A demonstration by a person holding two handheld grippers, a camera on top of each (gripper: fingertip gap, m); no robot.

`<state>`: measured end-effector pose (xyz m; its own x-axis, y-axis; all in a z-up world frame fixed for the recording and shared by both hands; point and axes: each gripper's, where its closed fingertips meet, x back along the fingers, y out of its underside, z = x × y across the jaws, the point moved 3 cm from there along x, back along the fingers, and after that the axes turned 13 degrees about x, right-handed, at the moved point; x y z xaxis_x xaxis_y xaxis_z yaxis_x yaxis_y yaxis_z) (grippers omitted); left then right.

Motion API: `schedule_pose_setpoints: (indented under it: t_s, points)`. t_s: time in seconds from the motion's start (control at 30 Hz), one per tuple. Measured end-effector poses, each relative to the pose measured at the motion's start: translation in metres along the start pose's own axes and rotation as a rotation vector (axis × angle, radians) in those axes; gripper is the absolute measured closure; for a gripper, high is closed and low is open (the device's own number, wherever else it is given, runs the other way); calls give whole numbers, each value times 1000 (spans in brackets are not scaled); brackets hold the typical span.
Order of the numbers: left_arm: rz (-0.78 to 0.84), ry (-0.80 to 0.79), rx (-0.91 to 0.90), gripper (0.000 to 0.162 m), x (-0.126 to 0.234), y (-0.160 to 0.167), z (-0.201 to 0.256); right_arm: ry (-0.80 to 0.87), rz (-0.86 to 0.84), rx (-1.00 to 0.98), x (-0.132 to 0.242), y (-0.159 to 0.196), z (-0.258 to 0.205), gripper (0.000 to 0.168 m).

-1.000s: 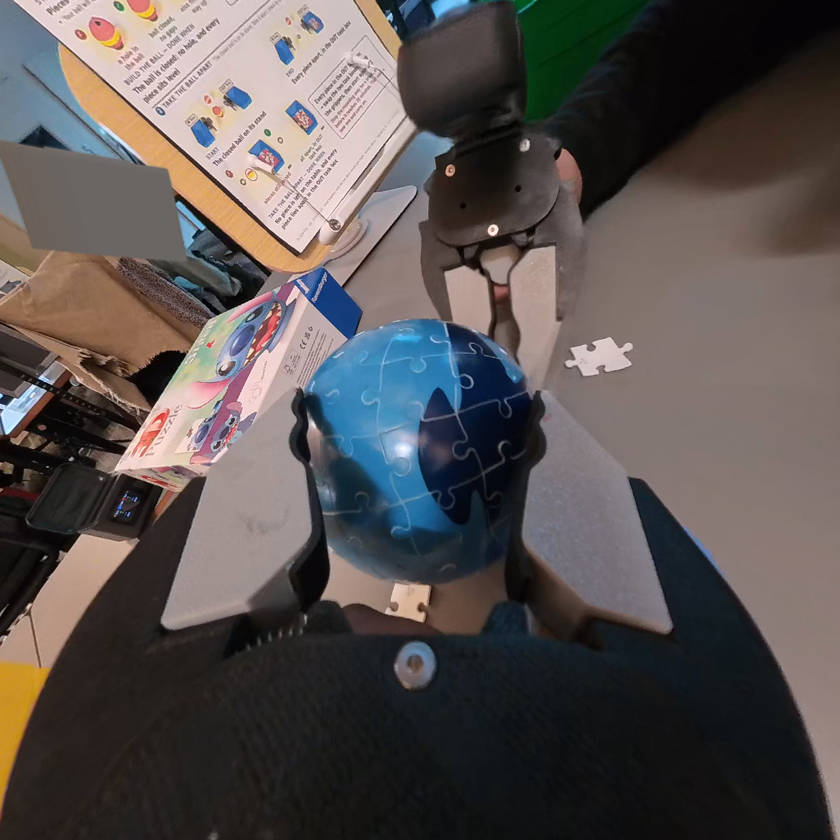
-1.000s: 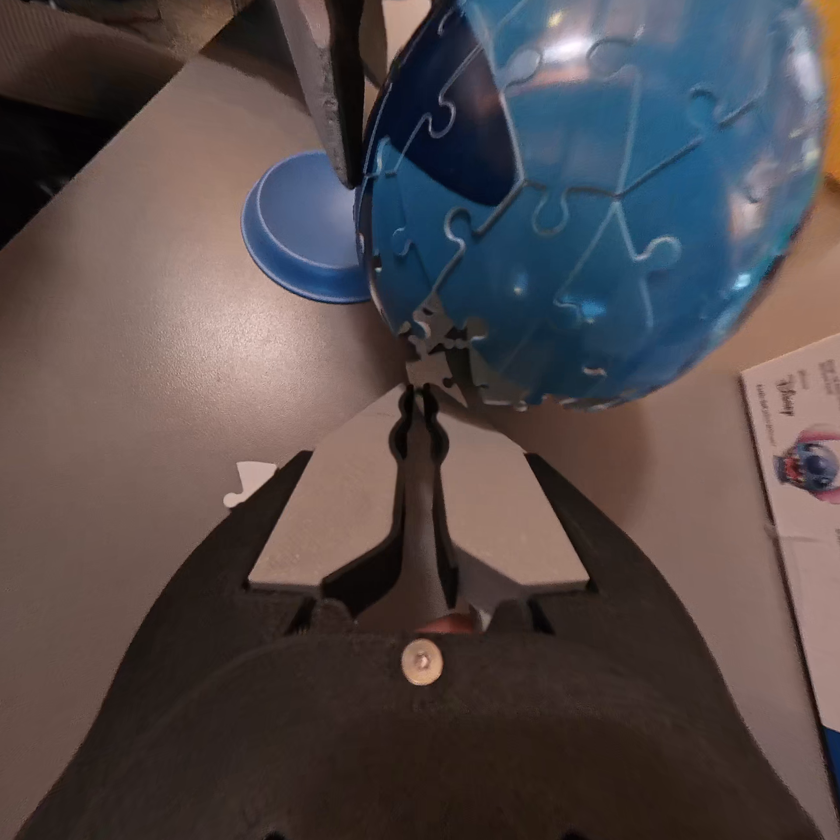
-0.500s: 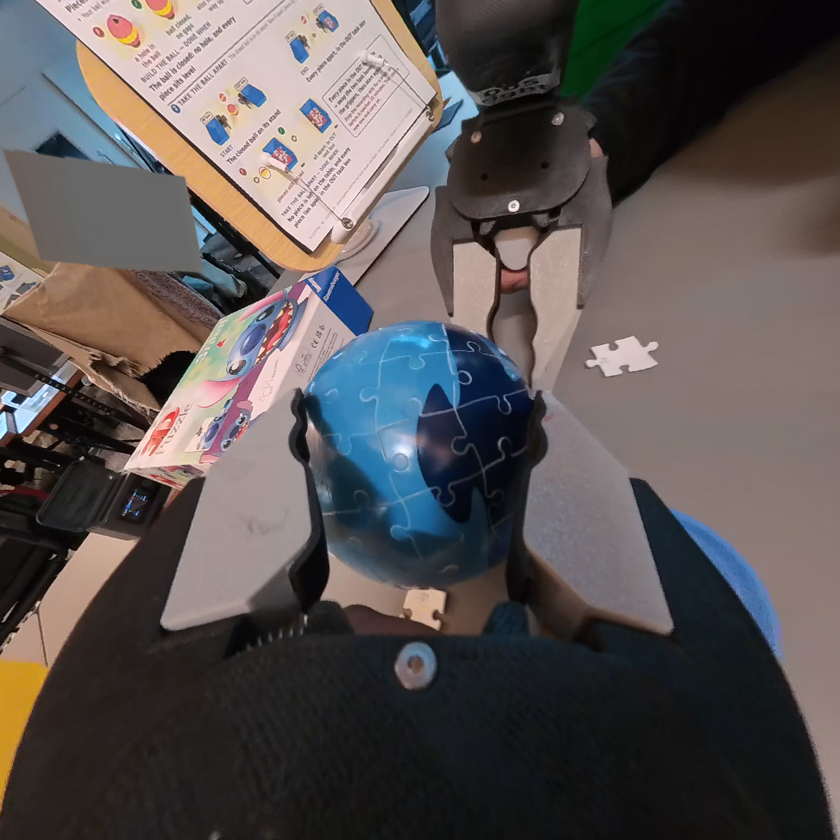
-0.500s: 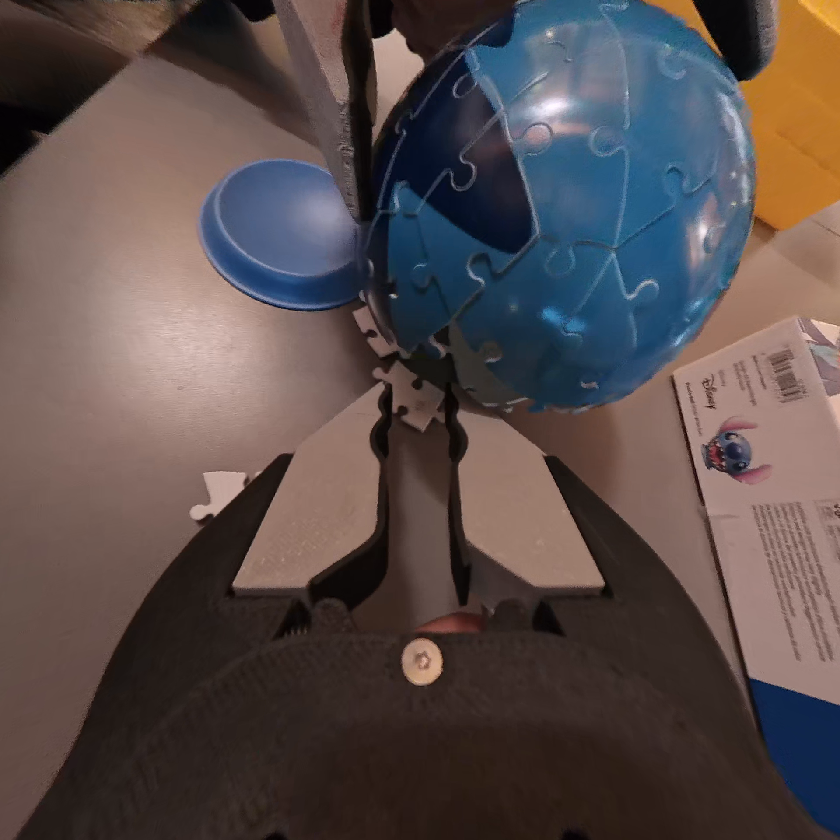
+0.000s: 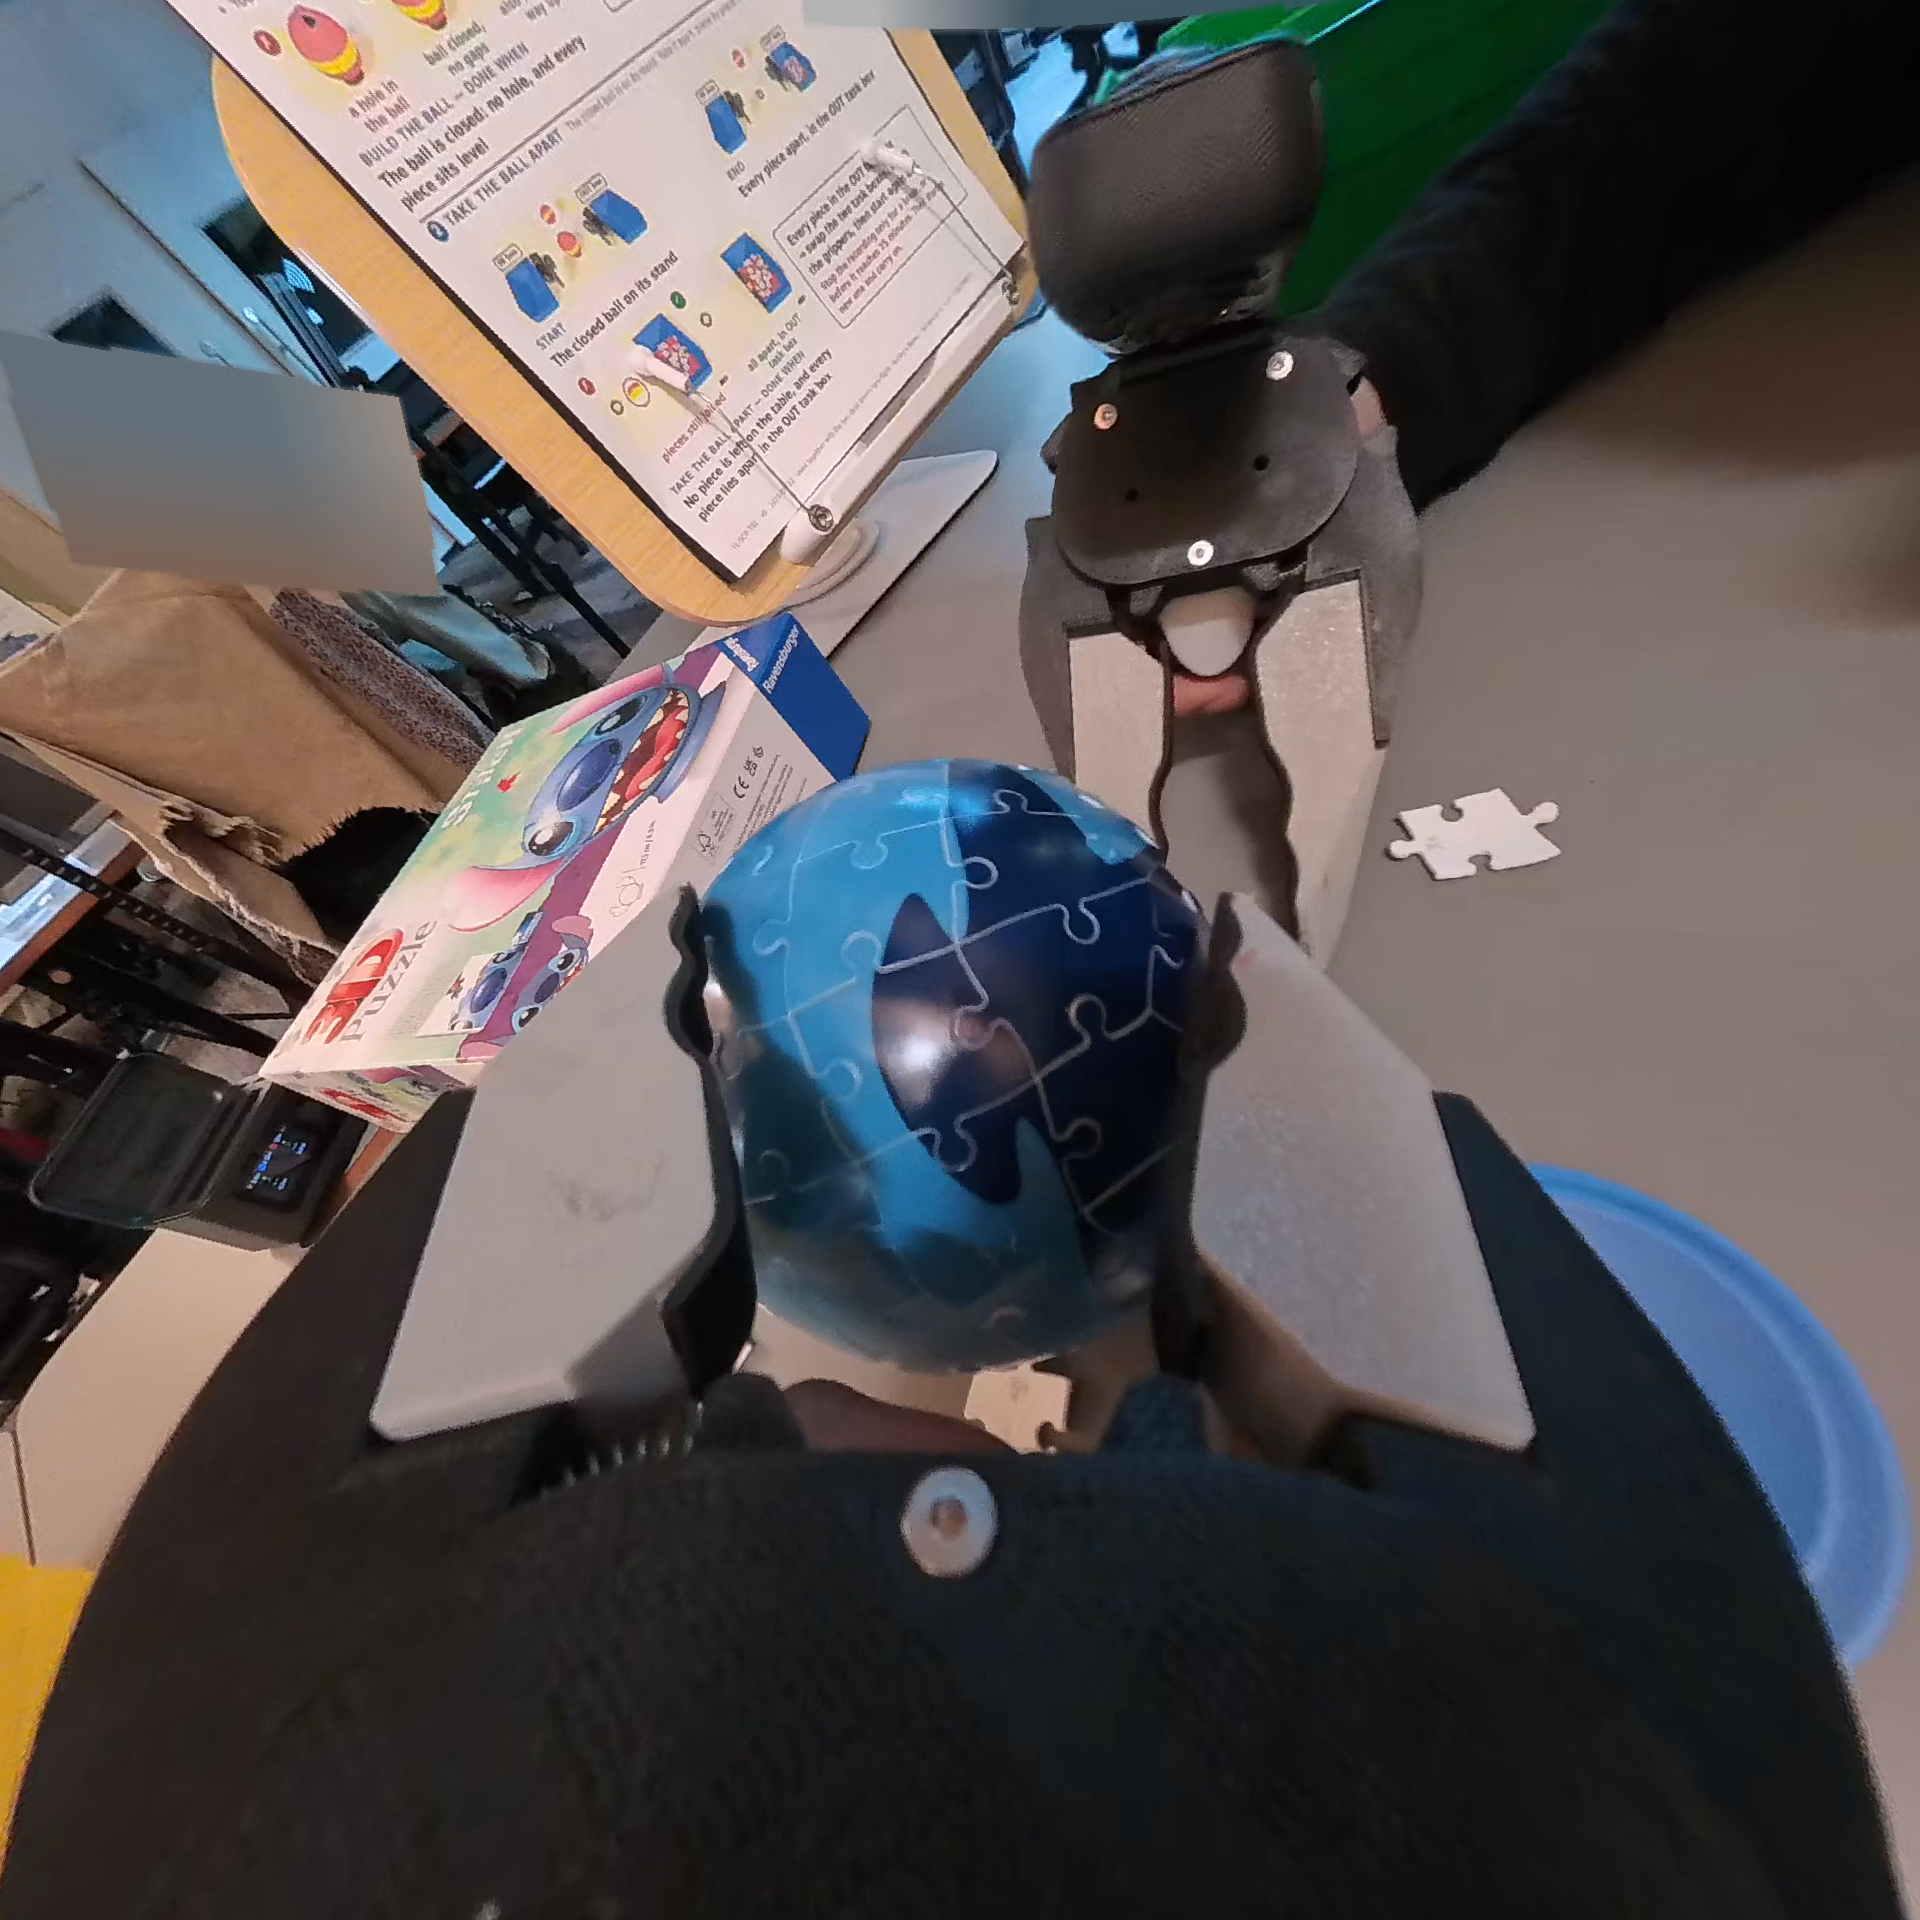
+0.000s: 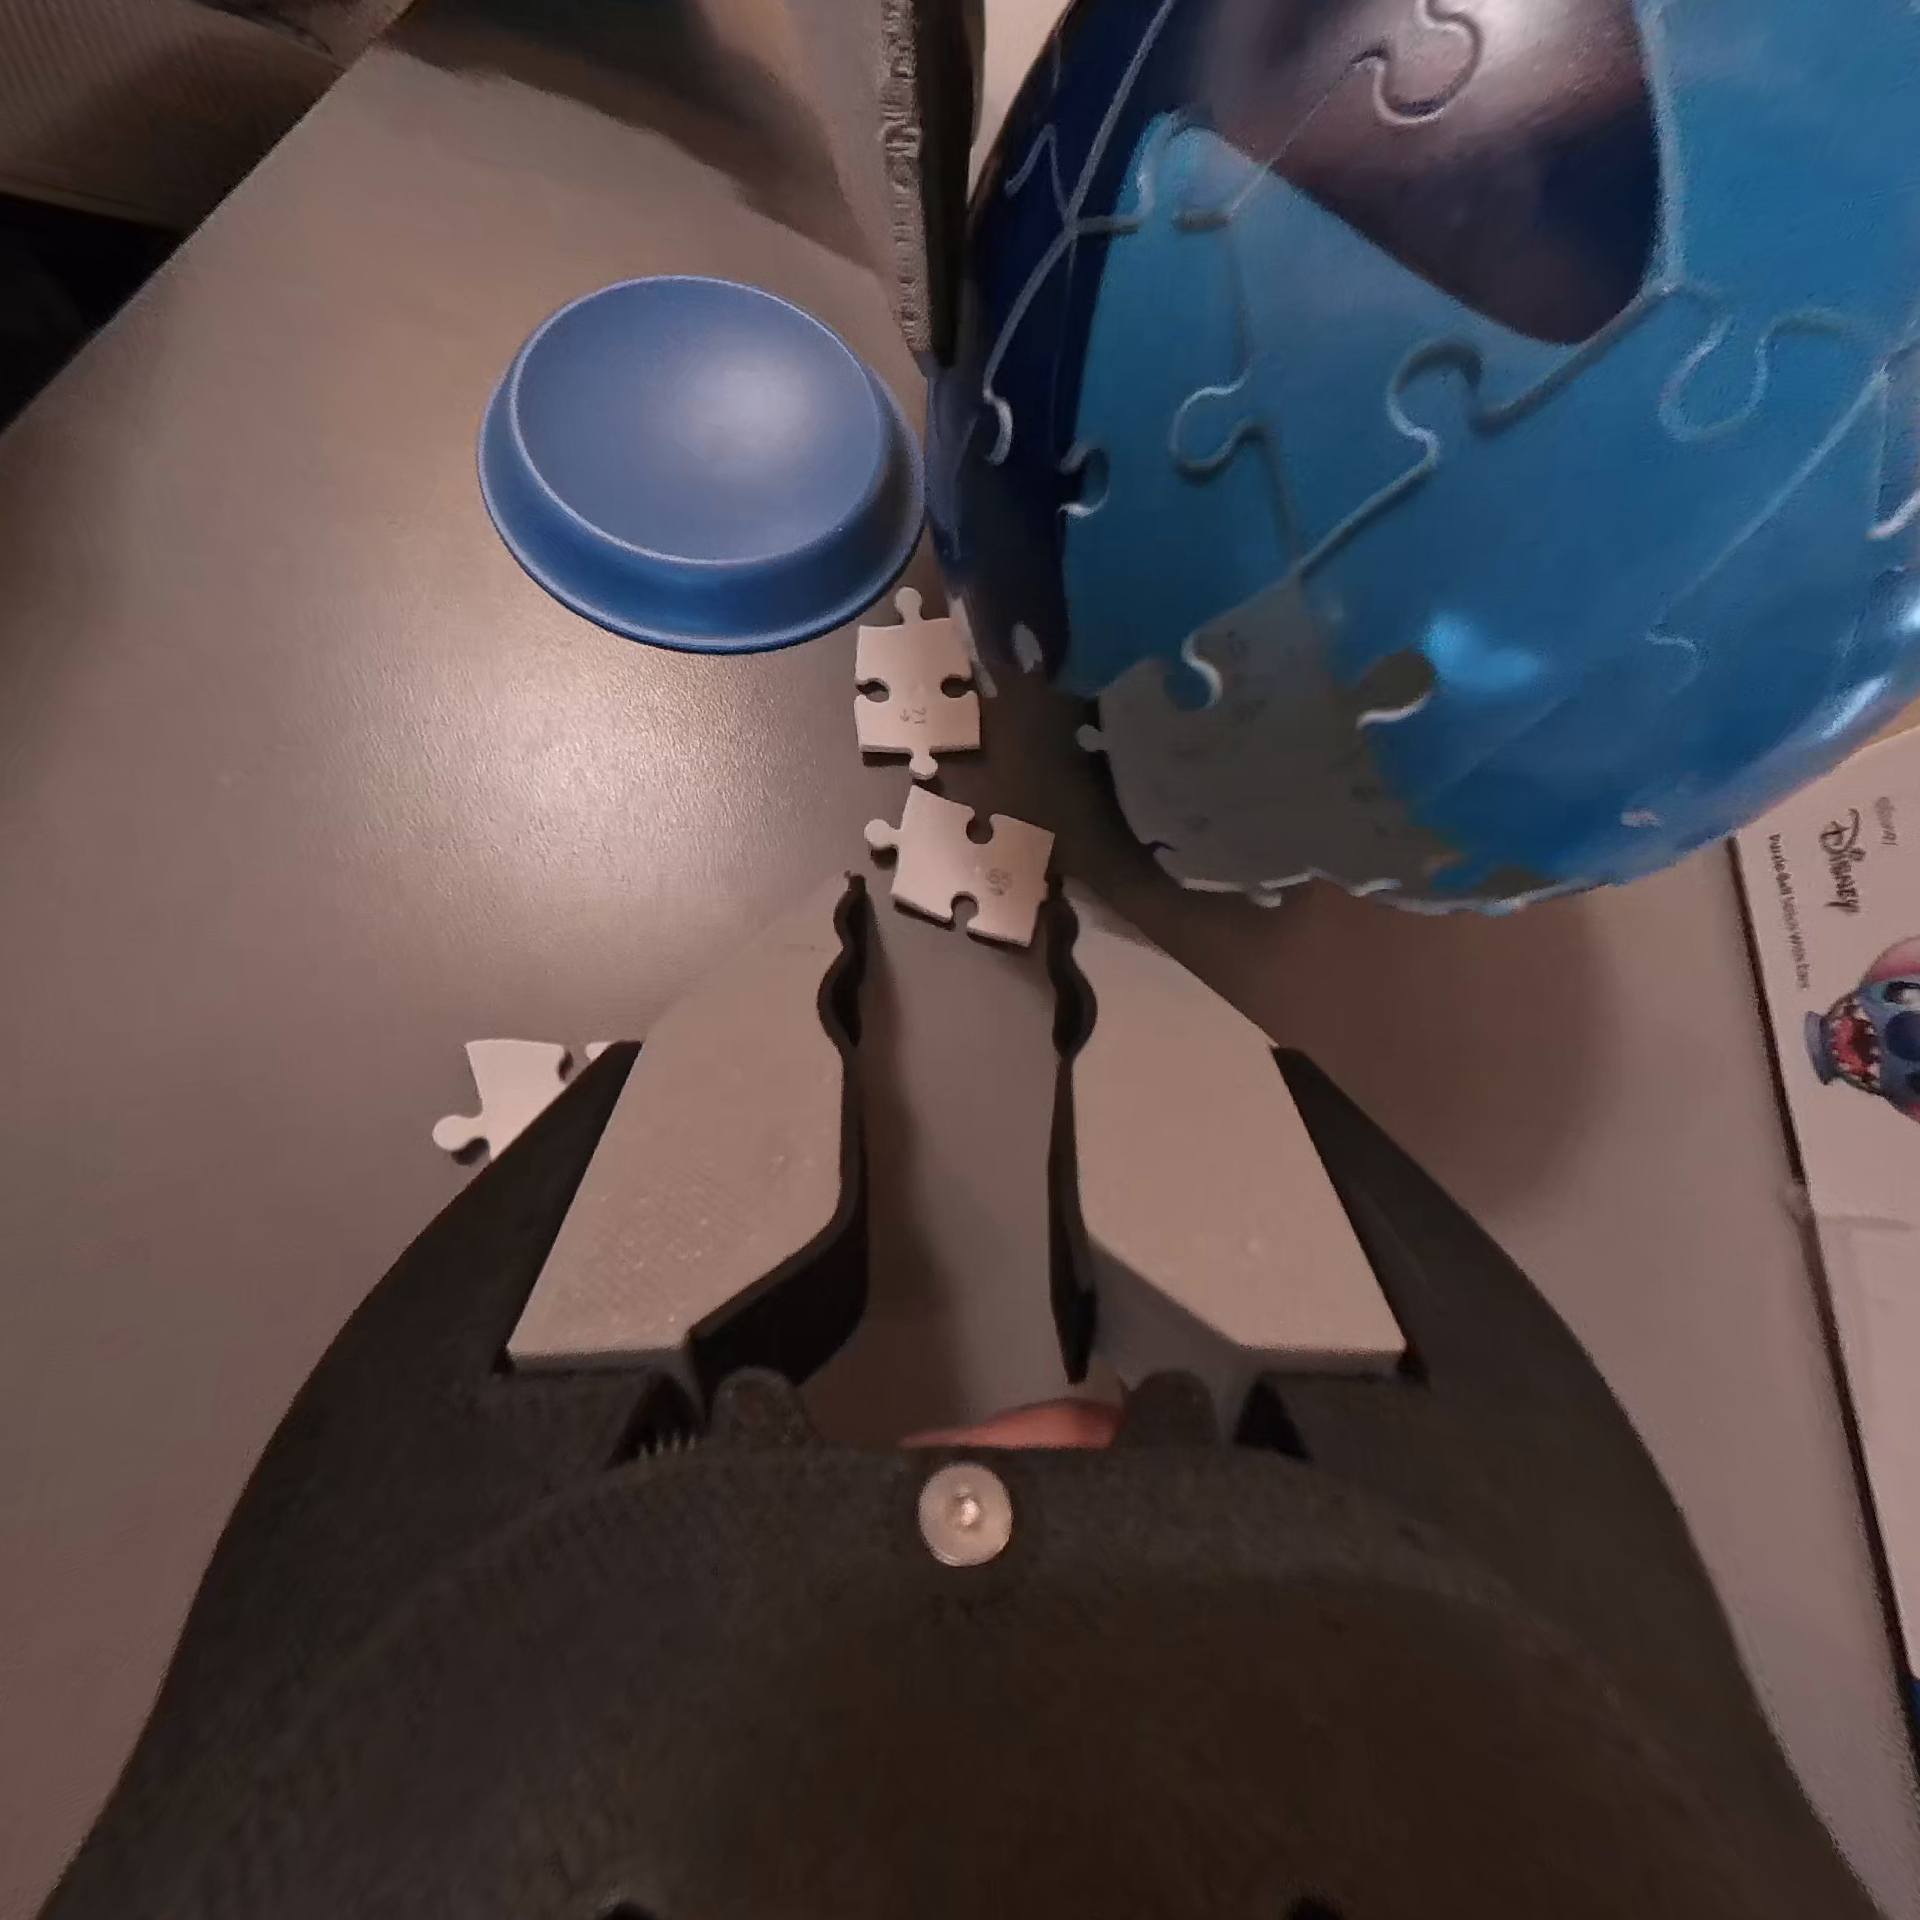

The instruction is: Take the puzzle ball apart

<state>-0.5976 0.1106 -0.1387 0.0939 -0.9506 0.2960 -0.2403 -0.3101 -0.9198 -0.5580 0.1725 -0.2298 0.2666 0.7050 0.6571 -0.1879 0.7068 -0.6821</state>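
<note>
A: Where was the puzzle ball [image 5: 951, 1060]?

B: Clamped between the fingers of the left gripper [image 5: 951, 1039] and lifted clear of the grey table [image 6: 260, 831]. Its blue stand [image 6: 701, 457] sat bare at about ten o'clock in the right wrist view.

A: And the right gripper [image 6: 956, 914]?

B: Spread apart and pinching nothing. One loose piece [image 6: 971, 862] lay just beyond its tips at twelve o'clock, a second piece [image 6: 920, 691] just past that, and a third piece [image 6: 499, 1091] at about nine o'clock, partly hidden by the left finger.

A: So which way did the ball lie from that gripper?

B: Up at one to two o'clock, close by. The gap in the shell [image 6: 1247, 769], where the grey insides of the far pieces showed, faced down toward the gripper at roughly one o'clock. I judged the next pull would turn on that ragged edge, since the right gripper was the free one and the nearer to it.

A: Anything else nearby?

B: The puzzle's box [image 5: 540, 862] lay at ten o'clock in the left wrist view, with an instruction board [image 5: 623, 260] behind it.
</note>
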Motion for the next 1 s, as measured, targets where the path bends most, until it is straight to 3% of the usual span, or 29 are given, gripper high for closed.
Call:
schedule_pose_setpoints:
  t_s: [0.13, 0.4, 1.0]
  points:
    - [-3, -6, -8, 68, 1, -1, 3, -27, -4, -27, -2, -3, -7, 149]
    - [-24, -19, -40, 69, 3, -1, 5, 36, -7, -18, 5, -3, 1, 141]
    - [0, -63, -87, 72, 3, -1, 12, -43, 0, -50, -1, 2, 1, 150]
